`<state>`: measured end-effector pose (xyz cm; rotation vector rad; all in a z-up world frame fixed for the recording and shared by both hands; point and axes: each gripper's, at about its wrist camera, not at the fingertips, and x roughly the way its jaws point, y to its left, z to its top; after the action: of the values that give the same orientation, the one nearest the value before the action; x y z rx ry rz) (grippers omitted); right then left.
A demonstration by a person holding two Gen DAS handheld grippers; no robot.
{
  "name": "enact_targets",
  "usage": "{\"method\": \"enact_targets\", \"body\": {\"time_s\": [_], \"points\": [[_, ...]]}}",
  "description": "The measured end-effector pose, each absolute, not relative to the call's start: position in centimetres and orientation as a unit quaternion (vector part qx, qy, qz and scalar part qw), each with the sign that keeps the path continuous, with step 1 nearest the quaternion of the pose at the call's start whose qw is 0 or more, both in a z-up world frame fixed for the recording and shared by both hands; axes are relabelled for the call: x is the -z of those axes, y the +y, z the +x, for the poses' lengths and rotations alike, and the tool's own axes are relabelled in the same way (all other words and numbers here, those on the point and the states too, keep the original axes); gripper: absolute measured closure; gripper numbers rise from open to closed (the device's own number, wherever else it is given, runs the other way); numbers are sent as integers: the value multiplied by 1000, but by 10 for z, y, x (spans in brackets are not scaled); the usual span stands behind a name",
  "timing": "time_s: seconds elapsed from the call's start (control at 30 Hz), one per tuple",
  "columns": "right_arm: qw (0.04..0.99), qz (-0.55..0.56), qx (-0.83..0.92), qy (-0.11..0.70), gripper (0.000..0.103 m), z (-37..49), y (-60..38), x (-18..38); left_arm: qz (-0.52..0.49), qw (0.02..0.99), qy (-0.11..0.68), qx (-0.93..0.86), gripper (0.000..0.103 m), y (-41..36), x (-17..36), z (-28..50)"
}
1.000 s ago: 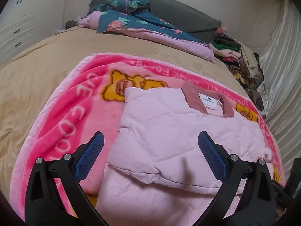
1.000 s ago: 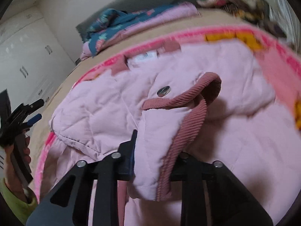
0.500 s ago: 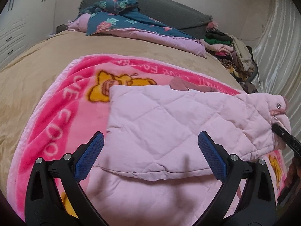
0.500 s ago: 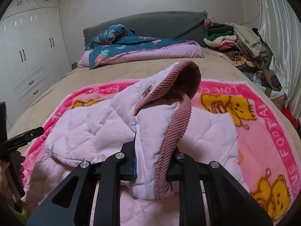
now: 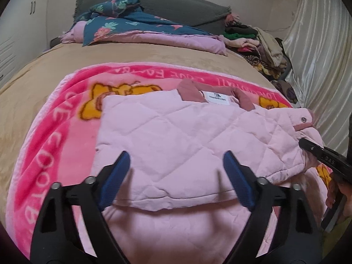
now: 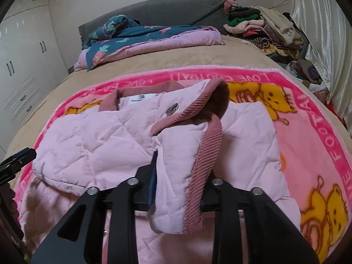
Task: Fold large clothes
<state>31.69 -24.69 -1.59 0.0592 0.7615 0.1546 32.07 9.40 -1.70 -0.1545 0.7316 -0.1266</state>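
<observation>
A pale pink quilted jacket (image 5: 176, 136) with a dusty-rose corduroy collar lies on a pink cartoon blanket (image 5: 55, 136) on the bed. It also shows in the right wrist view (image 6: 96, 140). My left gripper (image 5: 176, 171) is open and empty, hovering over the jacket's near folded edge. My right gripper (image 6: 178, 176) is shut on the jacket's sleeve cuff (image 6: 206, 145), which has rose corduroy trim and a metal snap (image 6: 172, 110). The cuff is held a little above the jacket body. The right gripper's black tip shows at the right of the left wrist view (image 5: 316, 151).
A folded teal floral and pink quilt (image 5: 140, 28) lies at the head of the bed against a grey headboard (image 6: 167, 11). A heap of clothes (image 6: 264, 28) sits at the far right beside a silky curtain (image 5: 319, 61). White wardrobes (image 6: 22, 61) stand to the left.
My right gripper has lowered the sleeve cuff toward the jacket body. The collar and label have come back into view. My left gripper has stayed open over the near edge.
</observation>
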Motion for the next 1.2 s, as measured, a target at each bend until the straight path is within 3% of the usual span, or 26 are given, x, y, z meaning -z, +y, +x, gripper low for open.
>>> {"method": "enact_targets", "body": {"time_s": [0.07, 0.13, 0.33, 0.5, 0.73, 0.8, 1.0, 1.2], "points": [[926, 24, -63, 372, 55, 317, -250, 19, -74, 927, 361, 71, 37, 90, 20, 323], [928, 22, -55, 367, 51, 315, -254, 19, -75, 925, 365, 76, 42, 87, 24, 325], [940, 5, -47, 338, 42, 304, -253, 8, -76, 911, 400, 68, 43, 84, 44, 334], [940, -16, -88, 328, 20, 298, -228, -4, -81, 898, 427, 64, 41, 86, 64, 340], [924, -68, -153, 343, 17, 300, -173, -4, -92, 896, 430, 65, 41, 89, 70, 339], [917, -78, -161, 357, 11, 307, -161, 2, -93, 896, 430, 64, 41, 89, 70, 339], [876, -96, -160, 444, 6, 336, -147, 52, -91, 896, 430, 64, 41, 89, 70, 340], [879, -74, -153, 446, 4, 341, -151, 69, -82, 897, 431, 57, 41, 86, 69, 339]]}}
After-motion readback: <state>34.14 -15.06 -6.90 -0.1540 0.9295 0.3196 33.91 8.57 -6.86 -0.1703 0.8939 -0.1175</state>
